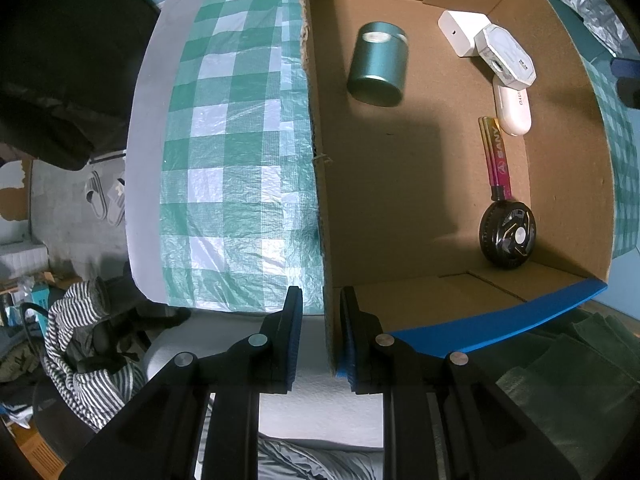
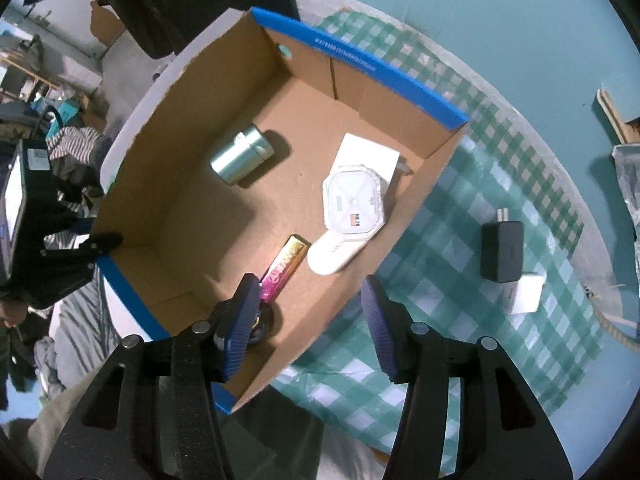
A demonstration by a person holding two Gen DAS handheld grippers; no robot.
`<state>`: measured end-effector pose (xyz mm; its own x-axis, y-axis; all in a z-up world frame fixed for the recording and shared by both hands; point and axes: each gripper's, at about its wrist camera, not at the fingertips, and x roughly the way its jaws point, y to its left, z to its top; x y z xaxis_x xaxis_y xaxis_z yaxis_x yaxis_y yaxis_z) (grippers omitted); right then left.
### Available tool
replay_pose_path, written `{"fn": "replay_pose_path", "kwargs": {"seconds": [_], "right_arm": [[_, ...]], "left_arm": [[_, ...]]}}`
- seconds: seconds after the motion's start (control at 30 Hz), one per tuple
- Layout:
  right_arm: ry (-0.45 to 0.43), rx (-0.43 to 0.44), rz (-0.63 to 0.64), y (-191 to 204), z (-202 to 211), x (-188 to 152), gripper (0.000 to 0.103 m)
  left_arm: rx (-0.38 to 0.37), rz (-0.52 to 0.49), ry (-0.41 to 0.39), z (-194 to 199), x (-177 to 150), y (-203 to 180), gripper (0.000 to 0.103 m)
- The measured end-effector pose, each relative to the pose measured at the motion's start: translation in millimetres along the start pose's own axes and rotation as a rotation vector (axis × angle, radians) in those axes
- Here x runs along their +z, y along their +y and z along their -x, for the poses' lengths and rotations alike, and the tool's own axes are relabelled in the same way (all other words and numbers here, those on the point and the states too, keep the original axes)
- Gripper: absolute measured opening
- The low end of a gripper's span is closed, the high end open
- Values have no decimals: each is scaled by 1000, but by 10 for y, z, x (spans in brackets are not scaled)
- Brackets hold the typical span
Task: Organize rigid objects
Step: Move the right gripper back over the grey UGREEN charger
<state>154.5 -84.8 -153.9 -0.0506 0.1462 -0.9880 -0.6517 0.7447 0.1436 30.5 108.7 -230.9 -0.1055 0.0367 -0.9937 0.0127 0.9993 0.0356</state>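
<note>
A cardboard box (image 1: 400, 184) with blue rims holds a green tin (image 1: 378, 64), a white block (image 1: 464, 32), a white octagonal case (image 1: 508, 56), a white oval case (image 1: 514, 110), and a pink-gold handheld fan (image 1: 506, 216). My left gripper (image 1: 322, 328) is shut on the box's left wall near its corner. In the right wrist view my right gripper (image 2: 308, 312) is open and empty over the box's (image 2: 240, 208) near right wall. A black charger (image 2: 502, 252) and a white cube (image 2: 526, 298) lie on the checked cloth outside the box.
The green-and-white checked cloth (image 1: 236, 152) covers the table (image 2: 472, 216). Striped clothing (image 1: 80, 352) and slippers (image 1: 106, 200) lie on the floor to the left. A rope (image 2: 612, 328) lies at the cloth's right edge.
</note>
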Motion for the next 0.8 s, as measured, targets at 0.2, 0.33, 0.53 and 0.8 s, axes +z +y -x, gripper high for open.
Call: {"fn": "replay_pose_path", "kwargs": {"seconds": [0.2,0.33,0.53,0.8], "right_arm": [[-29,-17,-8,-106,170,-41,54],[-32,-27,-14,-216,207,-76,56],[-27,-53,-49,-487,248,-112,56],[-20,-84,-76,-872,245,-124,64]], "left_arm": [[4,-2,1,21,41,-25,19],[4,-2,2,23,45,-29,19],[3,2,2,31,46,-27,19],[0,14,5,17,25,12,19]]}}
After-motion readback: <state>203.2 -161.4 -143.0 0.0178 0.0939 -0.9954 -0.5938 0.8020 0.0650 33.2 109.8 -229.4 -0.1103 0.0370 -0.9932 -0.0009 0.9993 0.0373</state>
